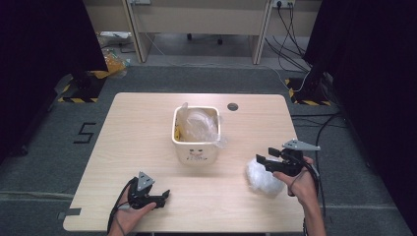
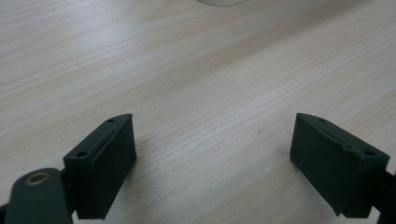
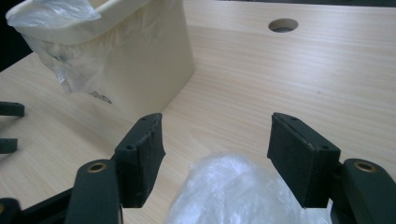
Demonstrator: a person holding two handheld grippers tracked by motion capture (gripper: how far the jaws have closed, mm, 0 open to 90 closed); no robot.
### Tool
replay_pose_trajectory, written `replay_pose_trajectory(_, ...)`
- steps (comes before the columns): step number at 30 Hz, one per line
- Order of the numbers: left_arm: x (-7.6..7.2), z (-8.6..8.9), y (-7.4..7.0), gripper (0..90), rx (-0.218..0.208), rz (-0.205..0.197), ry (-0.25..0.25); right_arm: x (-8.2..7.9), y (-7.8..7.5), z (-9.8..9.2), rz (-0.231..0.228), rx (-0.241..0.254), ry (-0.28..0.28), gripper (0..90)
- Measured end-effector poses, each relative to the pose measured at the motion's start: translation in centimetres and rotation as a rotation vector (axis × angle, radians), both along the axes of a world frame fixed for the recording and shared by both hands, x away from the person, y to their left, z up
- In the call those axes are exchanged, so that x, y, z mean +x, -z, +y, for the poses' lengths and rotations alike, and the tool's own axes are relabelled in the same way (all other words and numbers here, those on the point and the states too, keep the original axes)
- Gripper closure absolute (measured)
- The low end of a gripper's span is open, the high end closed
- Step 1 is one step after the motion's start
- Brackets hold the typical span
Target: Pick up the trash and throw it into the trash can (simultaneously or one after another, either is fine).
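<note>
Two black jaws of the right gripper (image 3: 215, 154) stand spread apart, and a crumpled wad of clear plastic film (image 3: 233, 191) lies between and just below them on the pale wooden table (image 3: 289, 84); neither pad presses the film. In the high view the same right gripper (image 1: 263, 160) sits at the upper edge of the wad (image 1: 263, 179), near the table's right front. The left gripper (image 2: 212, 163) is likewise released, its jaws wide over bare wood with nothing between them; in the high view it (image 1: 164, 195) rests low at the table's left front, well apart from the wad.

Beyond the jaws stands one cream, square plastic bin (image 1: 195, 140), lined with a clear plastic bag (image 1: 199, 123) whose edge folds over the rim. The right gripper view shows the bin (image 3: 149, 60) just left of and beyond the jaws, near but not touching the wad. One round cable hole (image 1: 232, 106) pierces the table behind the bin.

Step in hand, as judged: the approach to grasp the wad, presumably for dropping into the lined bin. The next move calls for lowering the right gripper a little farther so that the pads bracket the bulk of the film, then closing firmly, since loose film compresses and may slip; a lift clear of the bin's rim would follow.

Count: two grippers, one wad, one bin, one liner bag, one table.
</note>
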State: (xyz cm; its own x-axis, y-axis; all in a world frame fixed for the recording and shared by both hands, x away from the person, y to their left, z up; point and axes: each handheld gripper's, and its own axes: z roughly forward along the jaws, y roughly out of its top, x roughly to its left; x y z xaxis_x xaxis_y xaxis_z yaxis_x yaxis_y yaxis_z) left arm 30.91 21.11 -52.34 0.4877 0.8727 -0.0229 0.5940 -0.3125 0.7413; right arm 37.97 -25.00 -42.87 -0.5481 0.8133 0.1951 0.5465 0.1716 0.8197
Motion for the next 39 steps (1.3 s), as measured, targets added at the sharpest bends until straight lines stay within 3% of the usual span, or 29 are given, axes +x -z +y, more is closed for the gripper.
replay_pose_trajectory(9,0.0,0.0,0.0,13.5,0.000,0.001,0.002,-0.6,0.9,-1.2,0.019,-0.070,0.059,29.2)
replay_pose_trajectory(13,0.0,0.0,0.0,13.6,0.001,0.000,0.003,-0.7,1.4,-1.0,0.040,-0.093,0.054,26.9)
replay_pose_trajectory(20,-0.1,0.1,0.0,13.6,0.000,0.001,0.004,-0.2,3.7,-0.9,0.107,-0.181,0.073,20.8)
replay_pose_trajectory(24,-0.1,0.1,0.0,13.6,0.001,0.001,0.004,0.0,4.9,-0.9,0.130,-0.173,0.060,21.3)
replay_pose_trajectory(29,-0.1,0.1,0.0,13.6,0.001,0.001,0.004,0.0,5.2,-0.6,0.124,-0.207,0.041,34.0)
replay_pose_trajectory(32,-0.1,0.1,0.0,13.6,0.001,0.001,0.004,-0.1,5.0,-0.7,0.121,-0.203,0.033,43.3)
replay_pose_trajectory(36,-0.1,0.1,0.0,13.6,0.003,0.003,0.005,-0.2,4.6,-1.2,0.102,-0.172,0.020,58.3)
replay_pose_trajectory(39,-0.1,0.1,0.0,13.6,0.002,0.002,0.005,-0.3,4.1,-1.5,0.090,-0.147,0.017,63.4)
